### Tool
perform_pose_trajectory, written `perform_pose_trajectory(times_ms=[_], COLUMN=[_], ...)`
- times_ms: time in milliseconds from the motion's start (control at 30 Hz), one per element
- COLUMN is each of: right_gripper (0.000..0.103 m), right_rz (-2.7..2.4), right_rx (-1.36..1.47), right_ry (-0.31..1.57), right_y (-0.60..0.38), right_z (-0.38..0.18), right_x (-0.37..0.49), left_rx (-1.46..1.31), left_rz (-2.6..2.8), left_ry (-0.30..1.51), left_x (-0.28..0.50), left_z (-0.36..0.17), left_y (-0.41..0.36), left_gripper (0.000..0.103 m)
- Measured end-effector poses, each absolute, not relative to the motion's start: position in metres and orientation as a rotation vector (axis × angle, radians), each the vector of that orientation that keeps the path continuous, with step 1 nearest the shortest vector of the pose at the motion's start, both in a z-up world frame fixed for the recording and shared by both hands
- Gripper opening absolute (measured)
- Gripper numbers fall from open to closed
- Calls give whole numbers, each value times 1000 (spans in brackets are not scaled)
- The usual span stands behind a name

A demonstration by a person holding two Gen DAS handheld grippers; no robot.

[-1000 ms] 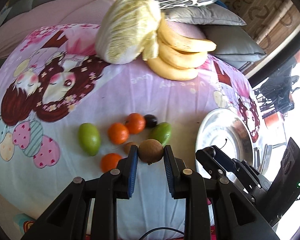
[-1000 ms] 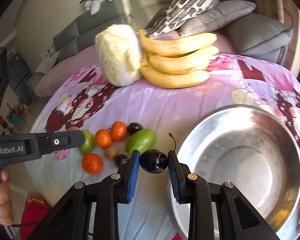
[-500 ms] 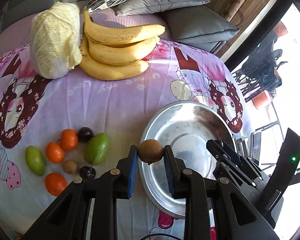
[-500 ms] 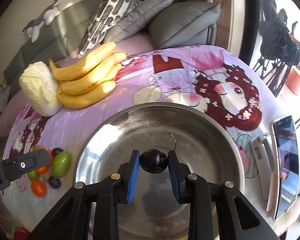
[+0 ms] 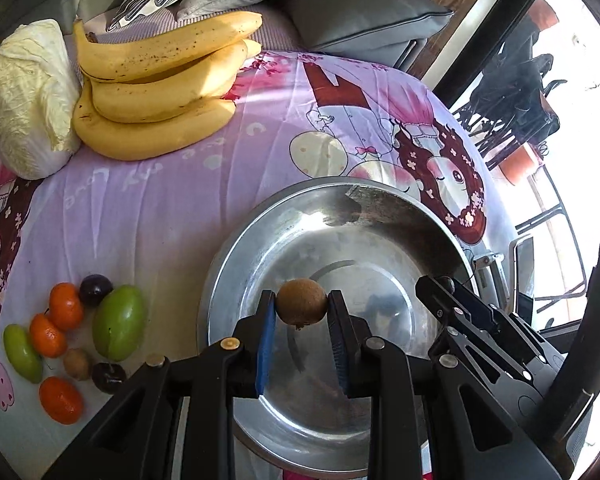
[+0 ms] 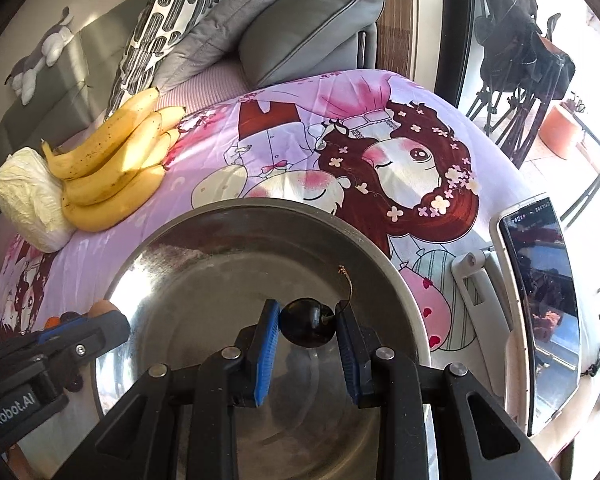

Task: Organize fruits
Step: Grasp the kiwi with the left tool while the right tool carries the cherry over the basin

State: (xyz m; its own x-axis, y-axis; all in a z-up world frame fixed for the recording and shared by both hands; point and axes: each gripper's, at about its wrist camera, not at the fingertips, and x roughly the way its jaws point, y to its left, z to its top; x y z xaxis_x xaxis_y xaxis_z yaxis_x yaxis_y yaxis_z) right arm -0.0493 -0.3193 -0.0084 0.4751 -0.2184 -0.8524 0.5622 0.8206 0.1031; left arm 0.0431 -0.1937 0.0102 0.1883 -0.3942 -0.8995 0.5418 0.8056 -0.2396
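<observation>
My left gripper (image 5: 301,309) is shut on a brown kiwi (image 5: 301,306) and hangs over the steel bowl (image 5: 260,240), which holds no fruit. My right gripper (image 6: 308,322) is shut on a dark cherry (image 6: 306,323) with a thin stem, also above the steel bowl (image 6: 228,264). At the left of the left wrist view a cluster of small fruit lies on the cloth: oranges (image 5: 65,306), two green mangoes (image 5: 118,322), dark plums (image 5: 95,287) and another kiwi (image 5: 77,363). In the left wrist view the right gripper (image 5: 440,282) shows at the bowl's right side.
A banana bunch (image 5: 156,88) and a cabbage (image 5: 24,96) lie at the back left of the cartoon-print cloth. A phone on a white stand (image 6: 540,300) sits right of the bowl. Grey cushions (image 6: 308,28) line the sofa behind.
Both grippers have swung right from the fruit cluster, carrying the kiwi and the cherry, and now hang over the bowl. The bowl looms larger and the cluster has slid to the left.
</observation>
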Motion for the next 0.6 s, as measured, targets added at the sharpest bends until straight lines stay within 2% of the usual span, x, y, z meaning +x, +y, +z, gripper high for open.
perform_pose_trajectory(times_ms=[600], right_gripper=[31], right_rz=[-492], right_rx=[395], right_ry=[983], right_y=[-318], right_z=[-10], right_x=[-46], left_rx=[175], left_rz=[-640], left_ry=[1234], left_x=[47], left_z=[-4], left_y=[-200], left_gripper=[27])
